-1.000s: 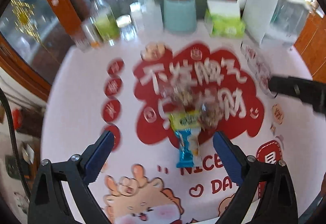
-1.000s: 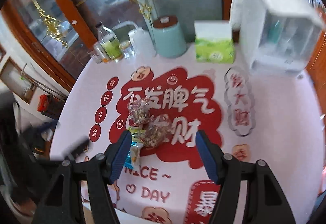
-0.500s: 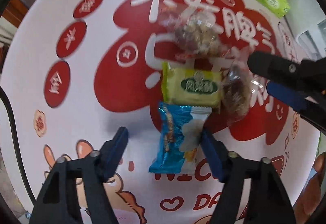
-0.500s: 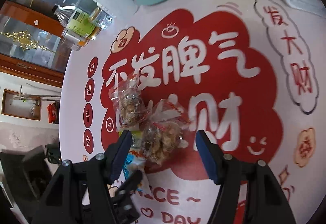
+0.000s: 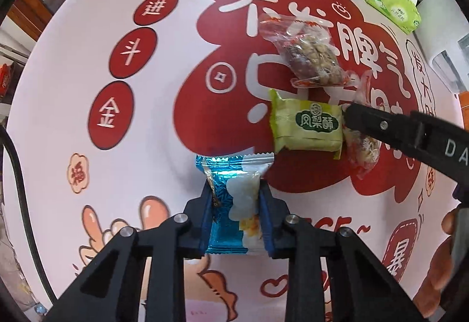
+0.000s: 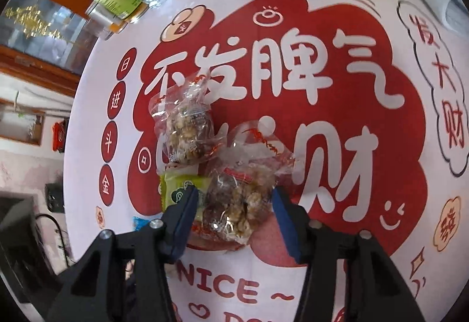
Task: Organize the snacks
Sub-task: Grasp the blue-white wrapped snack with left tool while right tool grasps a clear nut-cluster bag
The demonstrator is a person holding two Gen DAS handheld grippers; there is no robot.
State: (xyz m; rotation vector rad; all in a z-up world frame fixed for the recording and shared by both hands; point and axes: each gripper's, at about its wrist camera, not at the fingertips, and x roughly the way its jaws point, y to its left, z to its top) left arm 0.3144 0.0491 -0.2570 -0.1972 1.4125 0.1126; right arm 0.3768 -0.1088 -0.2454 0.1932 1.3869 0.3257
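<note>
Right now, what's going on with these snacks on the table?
A person is sorting snacks with two handheld grippers. The left gripper has closed on the blue packet, which lies on the table. The right gripper straddles a clear nut bag, jaws open and not yet gripping. A green pastry pack and a second nut bag lie untouched beside them.

Both wrist views close, downward, sharing snacks (image 5: pixel 306 128)

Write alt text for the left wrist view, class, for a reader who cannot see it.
The left gripper is shut on a blue foil snack packet above a pink tablecloth with red Chinese lettering. Beyond lie a yellow-green pastry packet and a clear bag of nut clusters; the right gripper reaches in from the right.
</note>
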